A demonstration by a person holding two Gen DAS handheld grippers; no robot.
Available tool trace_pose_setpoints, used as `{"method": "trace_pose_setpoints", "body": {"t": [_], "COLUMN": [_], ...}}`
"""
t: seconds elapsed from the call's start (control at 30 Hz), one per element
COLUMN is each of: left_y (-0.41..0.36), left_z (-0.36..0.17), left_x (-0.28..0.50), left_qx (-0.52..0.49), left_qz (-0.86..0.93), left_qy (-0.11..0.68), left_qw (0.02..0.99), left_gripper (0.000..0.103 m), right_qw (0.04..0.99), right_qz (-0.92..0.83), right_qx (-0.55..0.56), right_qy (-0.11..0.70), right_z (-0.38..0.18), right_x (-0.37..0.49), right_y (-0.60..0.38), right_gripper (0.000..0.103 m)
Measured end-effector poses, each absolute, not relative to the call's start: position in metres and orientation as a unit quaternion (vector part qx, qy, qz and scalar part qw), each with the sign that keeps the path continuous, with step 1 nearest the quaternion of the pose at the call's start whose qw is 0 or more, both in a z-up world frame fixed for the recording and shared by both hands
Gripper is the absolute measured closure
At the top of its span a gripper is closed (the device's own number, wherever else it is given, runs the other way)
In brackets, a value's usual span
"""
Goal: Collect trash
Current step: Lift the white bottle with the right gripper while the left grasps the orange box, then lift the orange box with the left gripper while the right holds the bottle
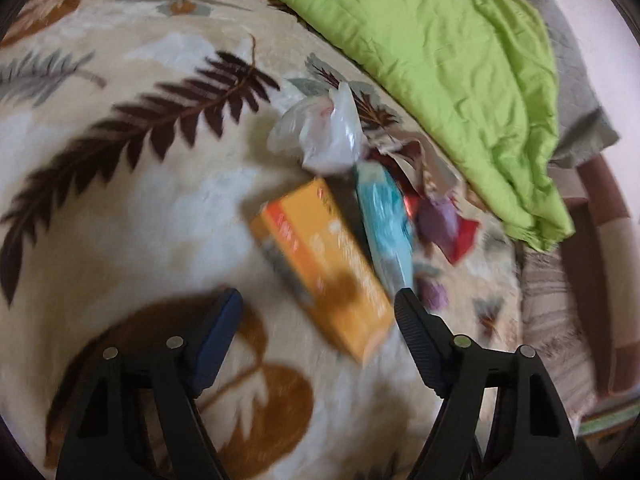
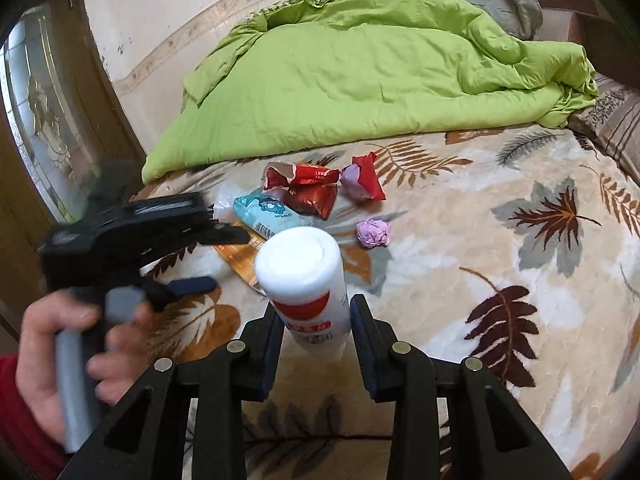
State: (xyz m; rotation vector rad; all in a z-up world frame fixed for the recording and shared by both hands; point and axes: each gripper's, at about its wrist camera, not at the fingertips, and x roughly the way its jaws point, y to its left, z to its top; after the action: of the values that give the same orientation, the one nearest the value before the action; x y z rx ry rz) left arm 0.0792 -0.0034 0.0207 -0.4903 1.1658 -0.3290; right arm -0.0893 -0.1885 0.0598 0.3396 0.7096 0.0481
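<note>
Fingers: the right gripper (image 2: 316, 322) is clamped on a white bottle (image 2: 306, 280); the left gripper (image 1: 320, 312) is spread wide, nothing held.

The bottle is gripped by its sides, base pointed away from the camera. In the left wrist view an orange box (image 1: 324, 264) is seen between the parted fingers, toward 12 o'clock, blurred. A blue packet (image 1: 386, 224) lies against it at 1 o'clock, a clear plastic bag (image 1: 320, 132) beyond. Red wrappers (image 2: 320, 188) and a purple paper ball (image 2: 374, 233) are scattered on the leaf-print blanket (image 2: 500, 248), the green quilt (image 2: 360, 68) heaped behind.

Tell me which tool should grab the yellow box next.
Left. The left tool is open and empty just short of the yellow box; the right tool is shut on a white bottle.
</note>
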Motion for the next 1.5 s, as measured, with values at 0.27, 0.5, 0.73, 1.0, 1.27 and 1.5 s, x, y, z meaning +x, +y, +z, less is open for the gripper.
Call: {"method": "trace_pose_setpoints", "body": {"t": [0.27, 0.5, 0.73, 1.0, 1.27, 1.5], "left_y": [-0.041, -0.018, 0.008, -0.009, 0.019, 0.01], "left_z": [0.02, 0.02, 0.027, 0.025, 0.042, 0.049], "left_x": [0.102, 0.071, 0.037, 0.027, -0.027, -0.066], "left_qx": [-0.116, -0.084, -0.046, -0.027, -0.04, 0.005], "left_qz": [-0.137, -0.198, -0.242, -0.197, -0.217, -0.227], "left_qy": [0.528, 0.518, 0.533, 0.499, 0.445, 0.386], "left_qw": [0.83, 0.828, 0.809, 0.843, 0.868, 0.894], "left_gripper": [0.04, 0.043, 0.041, 0.043, 0.049, 0.049], "right_qw": [0.923, 0.923, 0.92, 0.922, 0.918, 0.919], "right_qz": [0.024, 0.028, 0.048, 0.04, 0.034, 0.031], "right_qx": [0.182, 0.183, 0.181, 0.17, 0.195, 0.212], "right_qy": [0.339, 0.336, 0.344, 0.345, 0.343, 0.329], "right_z": [0.059, 0.06, 0.059, 0.06, 0.063, 0.07], "right_x": [-0.088, -0.092, -0.091, -0.095, -0.119, -0.146], "right_y": [-0.196, -0.194, -0.186, -0.182, -0.191, -0.195], "right_gripper": [0.067, 0.067, 0.067, 0.067, 0.067, 0.067]}}
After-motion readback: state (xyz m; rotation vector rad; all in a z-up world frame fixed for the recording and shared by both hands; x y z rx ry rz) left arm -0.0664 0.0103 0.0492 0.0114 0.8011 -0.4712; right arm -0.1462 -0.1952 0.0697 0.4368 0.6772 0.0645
